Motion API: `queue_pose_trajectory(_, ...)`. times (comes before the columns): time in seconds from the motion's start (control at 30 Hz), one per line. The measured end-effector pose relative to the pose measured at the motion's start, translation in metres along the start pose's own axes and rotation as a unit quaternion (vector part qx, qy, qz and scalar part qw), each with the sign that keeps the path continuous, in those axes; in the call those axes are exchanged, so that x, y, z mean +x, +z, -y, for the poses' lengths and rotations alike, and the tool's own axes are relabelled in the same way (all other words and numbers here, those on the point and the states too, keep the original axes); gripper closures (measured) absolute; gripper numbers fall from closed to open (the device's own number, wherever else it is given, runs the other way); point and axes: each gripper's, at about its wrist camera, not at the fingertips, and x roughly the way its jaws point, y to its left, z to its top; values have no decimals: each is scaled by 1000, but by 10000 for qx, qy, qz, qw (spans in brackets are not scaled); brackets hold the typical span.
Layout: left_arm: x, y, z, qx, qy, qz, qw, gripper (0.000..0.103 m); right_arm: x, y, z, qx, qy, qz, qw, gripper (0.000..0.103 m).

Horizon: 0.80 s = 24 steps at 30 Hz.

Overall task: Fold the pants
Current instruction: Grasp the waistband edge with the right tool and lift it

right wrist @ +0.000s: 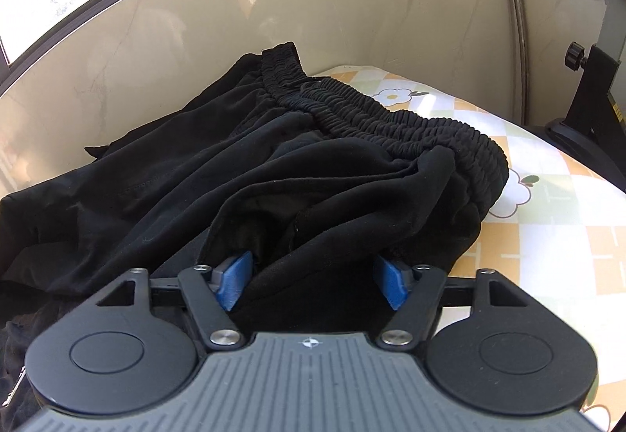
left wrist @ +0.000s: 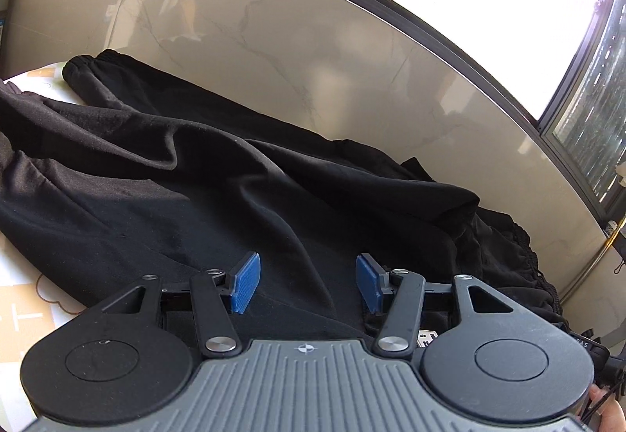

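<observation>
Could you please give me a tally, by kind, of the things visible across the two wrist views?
Black pants: 1
Flower-patterned table cover: 1
Tools: 2, the left tool and the right tool
Total: 4

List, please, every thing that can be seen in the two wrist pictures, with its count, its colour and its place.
pants: one, black, spread crumpled over the table, along the wall
waistband: one, black, elastic and gathered, at the far end in the right wrist view
tablecloth: one, checked orange, green and white with flowers, under the pants
wall panel: one, beige with marble veins, behind the table
window: bright, dark frame, above the wall panel
black stand: one, at the right edge, beyond the table
left gripper: one, black with blue fingers, over the cloth, fingers apart
right gripper: one, black with blue fingers, a fold of the pants between them
</observation>
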Motion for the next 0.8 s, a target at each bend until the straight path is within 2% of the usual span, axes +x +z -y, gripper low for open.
queue_pose_trajectory(0.03,2,-2,3,13,-56,-19,10000,47,0,-1,4,91,53,30,9999,55)
queue_pose_trajectory(0.1,6,-4,6,8,-130,-61,9999,47,-2,-3,17,499,329,85,9982,74)
queue_pose_trajectory(0.2,10,-7,9,-18,-188,-129,9997,47,-18,-4,26,851,653,287,9938,90)
queue_pose_trajectory(0.27,11,-8,10,-35,-211,-157,9996,47,-40,-2,31,1030,1101,660,9864,94)
queue_pose_trajectory(0.37,7,-4,11,-58,-208,-96,9997,47,-80,4,37,1094,1789,1342,9685,97)
queue_pose_trajectory(0.47,-5,6,8,-134,-184,61,9997,47,-113,1,44,939,2149,1931,9527,97)
queue_pose_trajectory(0.53,-14,12,5,-241,-168,171,9994,47,-121,-3,49,865,1960,1902,9581,97)
queue_pose_trajectory(0.67,-29,18,-12,-651,5,243,9976,47,-108,-18,64,1112,1544,1245,9738,97)
queue_pose_trajectory(0.8,-26,25,-36,-1175,289,61,9926,47,-97,-27,70,1288,1549,1113,9731,97)
